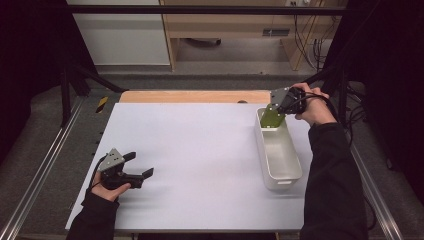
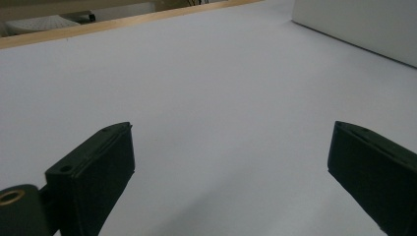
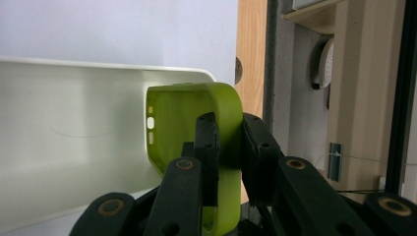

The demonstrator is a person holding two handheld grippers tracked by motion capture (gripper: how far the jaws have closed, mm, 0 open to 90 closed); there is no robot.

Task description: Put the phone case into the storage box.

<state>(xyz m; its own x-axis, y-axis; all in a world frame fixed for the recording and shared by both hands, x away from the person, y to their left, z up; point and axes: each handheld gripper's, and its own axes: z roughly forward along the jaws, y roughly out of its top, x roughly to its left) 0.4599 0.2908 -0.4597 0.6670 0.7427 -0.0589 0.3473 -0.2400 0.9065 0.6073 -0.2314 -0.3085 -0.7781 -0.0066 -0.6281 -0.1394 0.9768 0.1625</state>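
Observation:
A lime-green phone case point(image 1: 272, 117) point(image 3: 196, 123) hangs over the far end of a white rectangular bin point(image 1: 289, 172) point(image 3: 74, 128). My right gripper point(image 1: 281, 107) point(image 3: 229, 147) is shut on one side wall of the case, with one jaw inside the case and the other outside it. At the near left of the white table my left gripper point(image 1: 140, 165) point(image 2: 231, 167) rests low, open, with nothing between its jaws.
The white table top point(image 1: 200, 155) spreads between the two hands. A wooden strip point(image 1: 195, 96) runs along its far edge. Metal rails flank the table on both sides, and dark frame posts stand at the back corners. A side of the bin point(image 2: 364, 24) shows at upper right in the left gripper view.

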